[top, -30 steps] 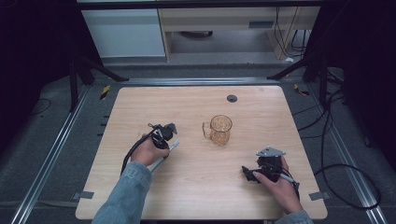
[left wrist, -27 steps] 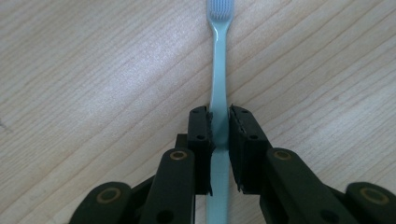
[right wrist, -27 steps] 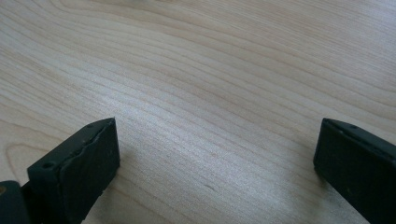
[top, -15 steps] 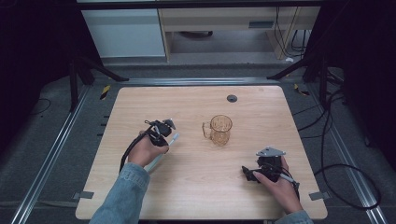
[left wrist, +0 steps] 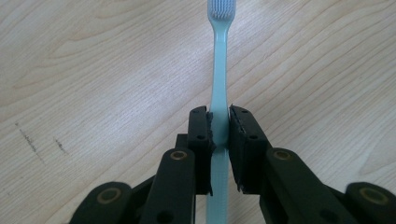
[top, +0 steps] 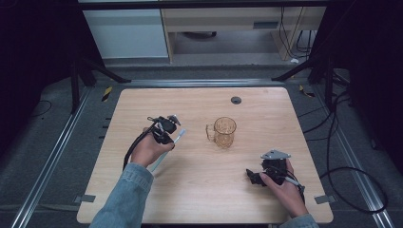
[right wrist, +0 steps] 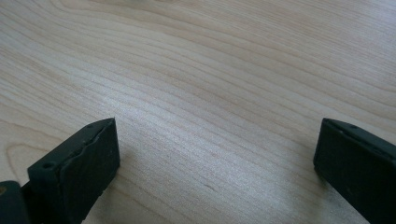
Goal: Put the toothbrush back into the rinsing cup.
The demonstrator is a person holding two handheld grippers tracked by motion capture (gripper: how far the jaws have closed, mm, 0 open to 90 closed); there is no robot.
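Now our left tongs [left wrist: 219, 135], clamped on the toothbrush [left wrist: 218, 70], have inched toward the glass mug [top: 224, 131] mid-counter [top: 199, 102]; likely it goes inside. Our right tongs [right wrist: 215, 154] rest wide open, empty.

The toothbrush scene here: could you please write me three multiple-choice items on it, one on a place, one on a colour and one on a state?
1. Where does the glass mug stand?
A. near the table's middle, between the two grippers
B. at the table's far left corner
C. on the floor

2. What colour is the toothbrush handle?
A. red
B. pale mint green
C. black

3. How is the right gripper set?
A. shut on the mug
B. shut on the toothbrush
C. open, with nothing between its jaws

Answers: 1 A, the high view shows it on the wooden table between both hands. 2 B, the left gripper view shows the pale green handle clamped in the left gripper. 3 C, the right gripper view shows its jaws wide apart over bare wood.
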